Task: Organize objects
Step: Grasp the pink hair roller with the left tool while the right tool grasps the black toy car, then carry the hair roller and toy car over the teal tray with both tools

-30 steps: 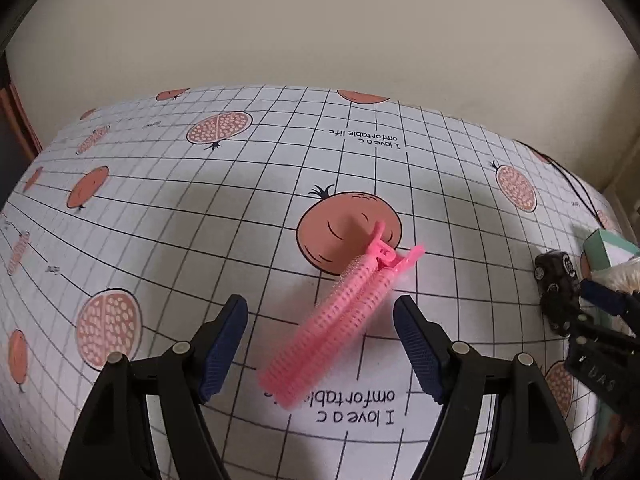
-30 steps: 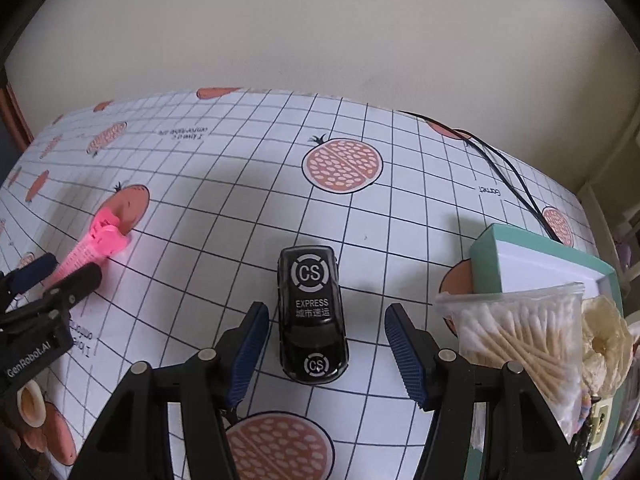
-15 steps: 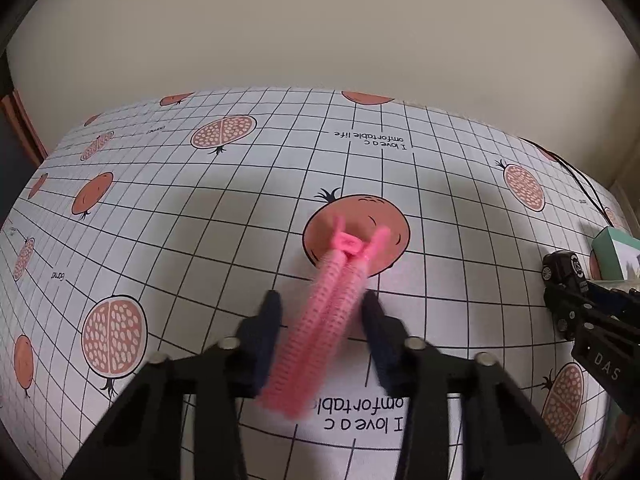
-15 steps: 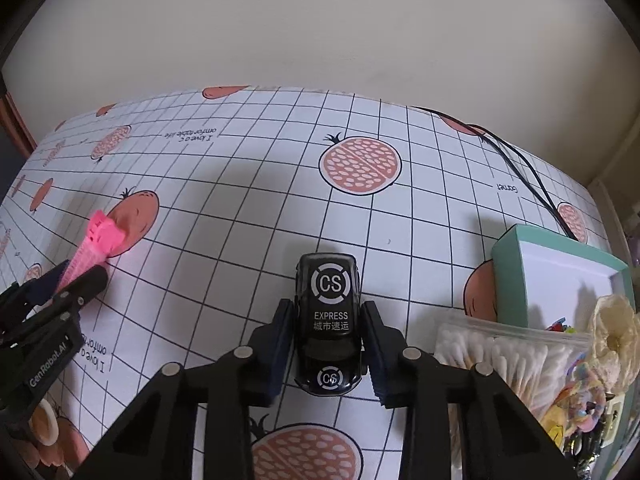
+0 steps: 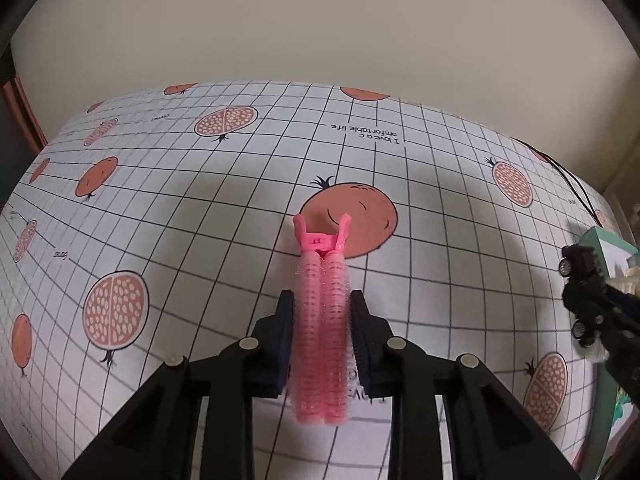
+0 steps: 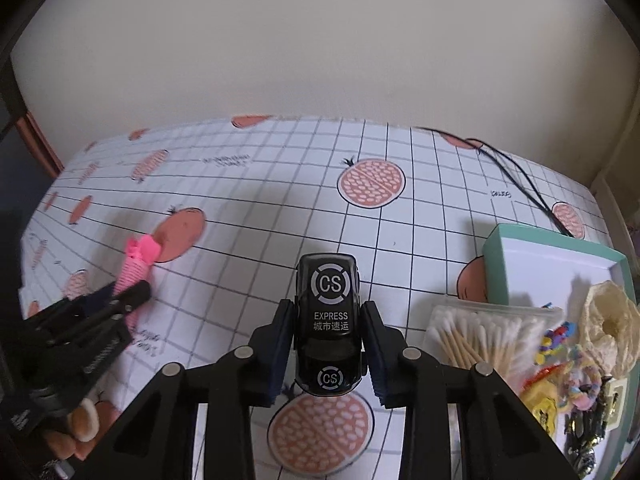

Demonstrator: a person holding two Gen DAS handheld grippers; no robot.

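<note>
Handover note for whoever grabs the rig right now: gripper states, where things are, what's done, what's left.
Left gripper: shut on the pink hair roller clip, above the tablecloth.
Right gripper: shut on the black toy car.
Teal box at right holds the cotton swabs, cream scrunchie and small bits.
Done: both items gripped.
Left: probably carry each to the box and release; neither is placed yet.

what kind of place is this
Probably a table at home, used for sorting small items: a pomegranate-print tablecloth, a teal box of trinkets, a bag of cotton swabs, against a plain wall.
</note>
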